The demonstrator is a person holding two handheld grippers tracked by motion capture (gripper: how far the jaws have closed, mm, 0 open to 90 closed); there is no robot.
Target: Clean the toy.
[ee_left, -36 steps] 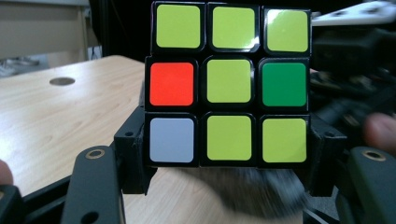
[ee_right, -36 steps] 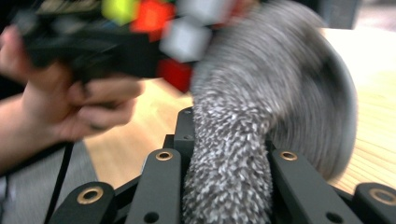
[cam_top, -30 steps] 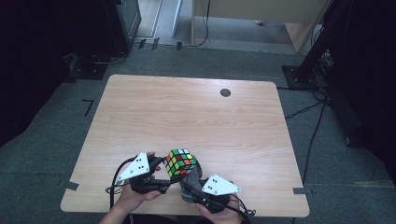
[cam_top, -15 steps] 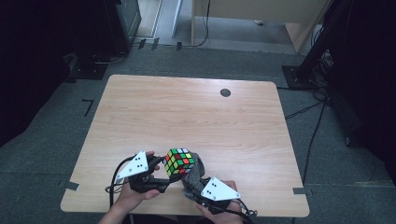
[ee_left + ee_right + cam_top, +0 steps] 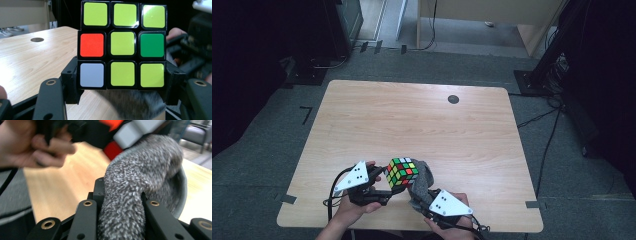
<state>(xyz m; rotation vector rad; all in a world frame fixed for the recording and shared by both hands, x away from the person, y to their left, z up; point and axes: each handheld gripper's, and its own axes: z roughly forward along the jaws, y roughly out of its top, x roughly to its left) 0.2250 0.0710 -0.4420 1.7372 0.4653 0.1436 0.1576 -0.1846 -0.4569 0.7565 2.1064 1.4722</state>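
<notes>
Left hand-held gripper (image 5: 379,184) is clamped on the puzzle cube (image 5: 402,172), its jaws pressed against the cube's two opposite sides near the bottom row, as the left gripper view shows. Cube is held just above the worktop (image 5: 412,120), close to the near edge, tilted in the high view. Face toward the left gripper's camera: mostly yellow squares, with one red and one green in the middle row and a pale white one at lower left (cube (image 5: 122,45)). Right hand-held gripper (image 5: 424,199) is closed on a grey cloth (image 5: 422,180); in the right gripper view the cloth (image 5: 140,195) bulges up between the two jaws and folds over toward the cube's underside. Cloth touches the cube on its right and lower side. A small dark round disc (image 5: 453,99) sits in the worktop far from both hands.
</notes>
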